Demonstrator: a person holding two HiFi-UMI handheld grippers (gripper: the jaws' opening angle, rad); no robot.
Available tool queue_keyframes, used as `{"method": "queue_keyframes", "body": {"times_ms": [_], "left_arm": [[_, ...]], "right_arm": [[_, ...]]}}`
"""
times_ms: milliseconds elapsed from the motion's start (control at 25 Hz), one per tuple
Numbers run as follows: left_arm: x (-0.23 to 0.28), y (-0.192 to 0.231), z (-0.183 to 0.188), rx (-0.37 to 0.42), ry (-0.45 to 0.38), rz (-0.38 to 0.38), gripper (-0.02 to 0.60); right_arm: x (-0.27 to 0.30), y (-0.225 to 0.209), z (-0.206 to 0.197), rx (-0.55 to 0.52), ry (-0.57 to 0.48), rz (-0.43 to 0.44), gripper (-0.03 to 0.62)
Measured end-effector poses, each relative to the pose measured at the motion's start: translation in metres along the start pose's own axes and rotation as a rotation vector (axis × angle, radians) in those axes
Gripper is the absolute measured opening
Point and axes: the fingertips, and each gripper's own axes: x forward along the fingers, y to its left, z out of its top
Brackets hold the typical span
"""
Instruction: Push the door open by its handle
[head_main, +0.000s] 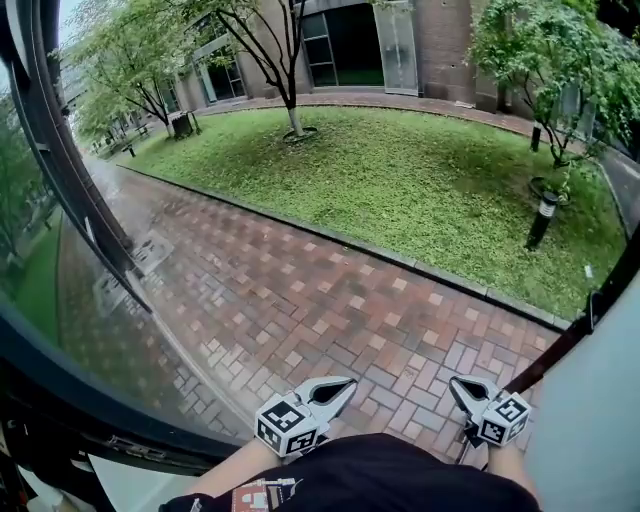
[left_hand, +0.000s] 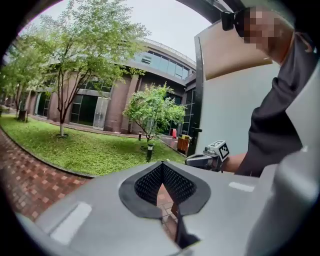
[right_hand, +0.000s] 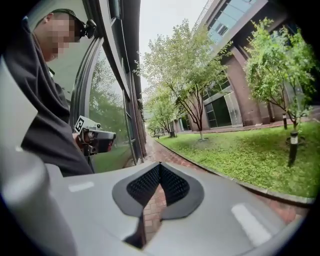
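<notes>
Closest in, I'm holding both tools low in front of my body. My left hand-held gripper (head_main: 343, 386) is carrying nothing. Its pads (left_hand: 148, 184) are pressing together at the tip. My right hand-held gripper (head_main: 461, 388) is doing the same: jaws together, empty. Neither is touching anything. The two are sitting apart, both pointing outward over the brick path (head_main: 300, 290).

The glass door (head_main: 62, 175) is standing on my left, swung well outward. A dark bar (head_main: 100, 400) is crossing its lower part just beside my left arm. It may be a rail or a push bar, can't tell which. I'm not picking out the handle for sure; it's prob. somewhere on that dark framing, but too distorted to call. On my right a grey panel (head_main: 590, 420) w/ a dark edge strip is bounding the opening.

Judging from this, the push is looking mostly done & I'm standing in the gap. To finish it well:
- I'm wanting the jaws closed so the tips work as one blunt pusher.
- I'm aiming for contact on the handle or frame, not the glass.
- I'm planning to push along the door's swing, away from the hinge side.
- I'm holding the right tool clear of the panel edge.

Farther out, the lawn (head_main: 400, 170), trees & a brick building (head_main: 440, 40) are lying beyond the path.
</notes>
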Motion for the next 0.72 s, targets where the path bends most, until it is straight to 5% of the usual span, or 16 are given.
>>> {"method": "queue_keyframes", "body": {"times_ms": [360, 520, 720], "left_arm": [[-0.121, -0.072, -0.046, 0.12, 0.02, -0.225, 0.0], [-0.173, -0.1, -0.058, 0.096, 0.02, -0.334, 0.0], [-0.215, -0.122, -0.055, 0.05, -0.021, -0.411, 0.0]], "right_arm": [[-0.011, 0.183, -0.019, -0.029, 0.035, -0.08, 0.002], [-0.037, 0.278, -0.025, -0.045, 0.058, -0.119, 0.002], [-0.089, 0.339, -0.019, -0.051, 0.063, -0.247, 0.002]]}}
